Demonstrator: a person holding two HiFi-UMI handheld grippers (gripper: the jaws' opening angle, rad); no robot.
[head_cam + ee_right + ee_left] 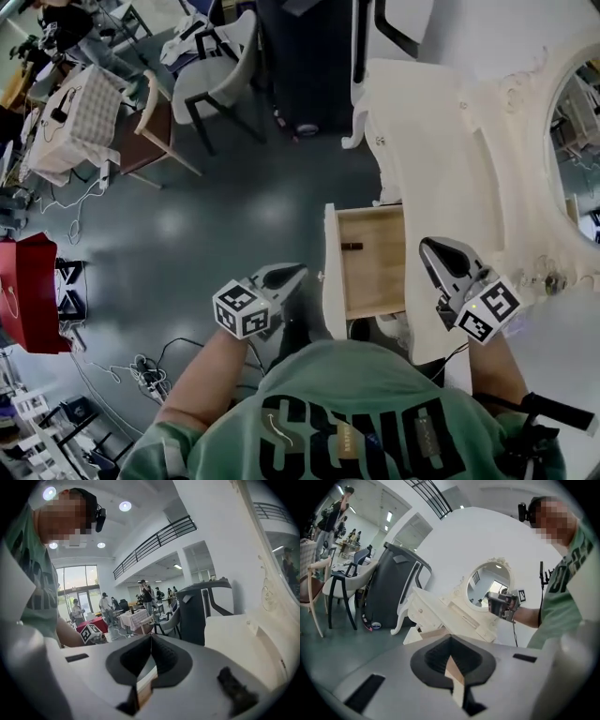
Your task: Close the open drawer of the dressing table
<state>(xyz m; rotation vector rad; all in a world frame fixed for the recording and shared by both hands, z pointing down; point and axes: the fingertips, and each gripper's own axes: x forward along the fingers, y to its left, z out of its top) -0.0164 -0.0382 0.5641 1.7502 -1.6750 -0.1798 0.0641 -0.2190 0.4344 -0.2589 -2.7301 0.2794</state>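
Two grippers flank the open drawer [370,267], which juts from the front edge of the cream dressing table [450,122], showing its pale wood inside and a small dark thing near its front. The left gripper [292,274] is nearer: its fingers, pressed together and empty, sit just outside the white drawer front [331,272], whose long axis runs across them. The right gripper [429,248], fingers likewise together on nothing, hovers over the surface's front edge. Closing, I'd judge, means pushing that front straight in.
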